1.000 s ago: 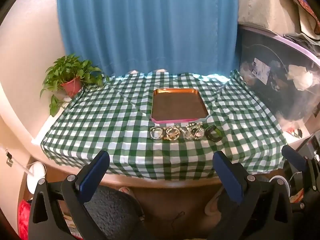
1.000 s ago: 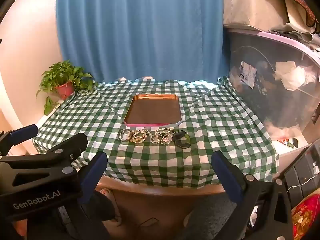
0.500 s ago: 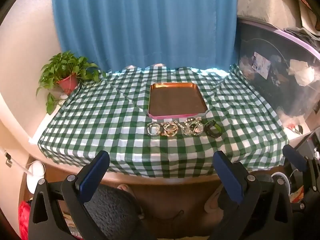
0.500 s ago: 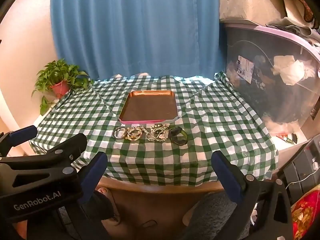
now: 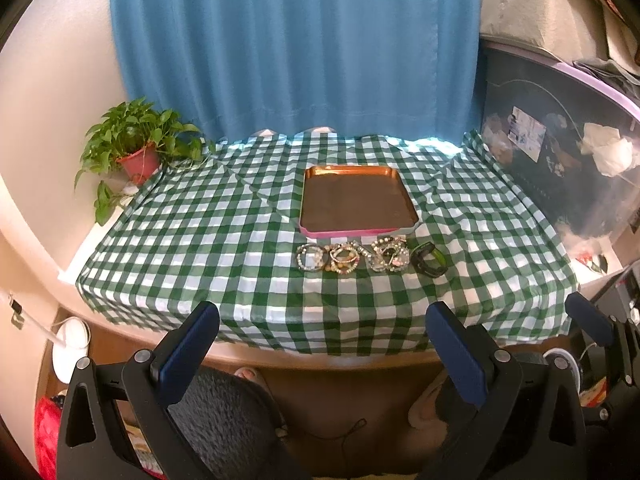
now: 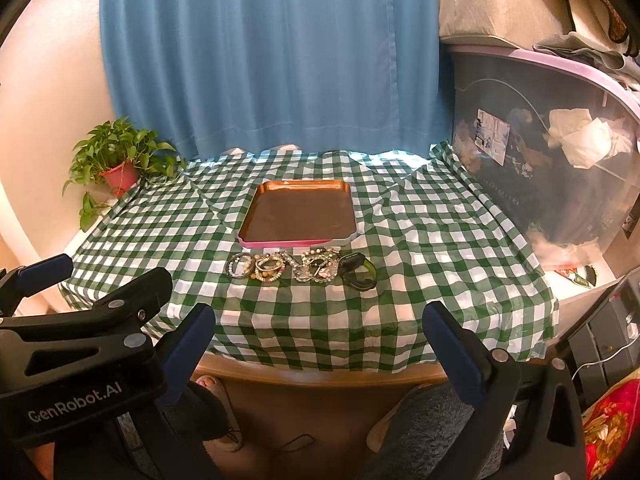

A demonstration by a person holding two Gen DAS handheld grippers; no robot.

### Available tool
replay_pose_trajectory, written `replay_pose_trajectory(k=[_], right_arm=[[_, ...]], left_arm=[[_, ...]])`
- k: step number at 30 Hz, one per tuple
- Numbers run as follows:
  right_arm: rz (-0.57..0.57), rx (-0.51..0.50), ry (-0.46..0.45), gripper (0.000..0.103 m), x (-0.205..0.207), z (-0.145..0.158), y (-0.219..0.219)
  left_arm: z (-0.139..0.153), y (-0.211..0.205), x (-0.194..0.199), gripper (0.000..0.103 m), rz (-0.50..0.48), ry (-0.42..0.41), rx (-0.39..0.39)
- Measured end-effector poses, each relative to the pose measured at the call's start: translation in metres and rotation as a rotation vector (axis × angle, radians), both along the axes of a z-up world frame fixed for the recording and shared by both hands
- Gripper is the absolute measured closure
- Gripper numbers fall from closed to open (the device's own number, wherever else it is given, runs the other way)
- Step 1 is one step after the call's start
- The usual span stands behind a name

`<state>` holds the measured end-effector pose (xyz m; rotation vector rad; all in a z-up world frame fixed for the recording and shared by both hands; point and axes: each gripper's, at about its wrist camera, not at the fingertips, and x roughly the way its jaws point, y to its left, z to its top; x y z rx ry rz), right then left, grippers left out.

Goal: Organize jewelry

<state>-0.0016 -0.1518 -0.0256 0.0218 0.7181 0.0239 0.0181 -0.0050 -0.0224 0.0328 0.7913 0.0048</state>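
From the left wrist view, the left claw (image 5: 320, 344) hangs short of the worktop (image 5: 192, 248) with its jaws wide apart and nothing between them. Four bracelets sit in a tight row just in front of the tray (image 5: 356, 204): a beaded one (image 5: 311, 257), a second (image 5: 346, 258), a third (image 5: 389, 255) and a dark band (image 5: 429, 260). They seem to touch, so closing on one could drag its neighbour along.

From the right wrist view, the right claw (image 6: 318, 346) is likewise spread and empty. The loose checked cloth (image 6: 440, 240) could bunch under a low approach, and the tray's raised rim (image 6: 296, 242) could snag a bracelet being slid in.
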Motion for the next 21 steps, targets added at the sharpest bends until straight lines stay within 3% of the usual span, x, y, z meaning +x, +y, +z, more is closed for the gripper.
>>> replay_pose_trajectory(k=[4,21], right_arm=[[-0.004,0.002,-0.002,0.000,-0.0003,0.0001,-0.0019],[-0.003,0.007,0.000,0.000,-0.0035,-0.0005,0.0001]], left_arm=[[-0.0046,0.0008,0.0007,0.001,0.007,0.019,-0.034],[-0.0015,0.0025,0.0004,0.001,0.005,-0.002,-0.017]])
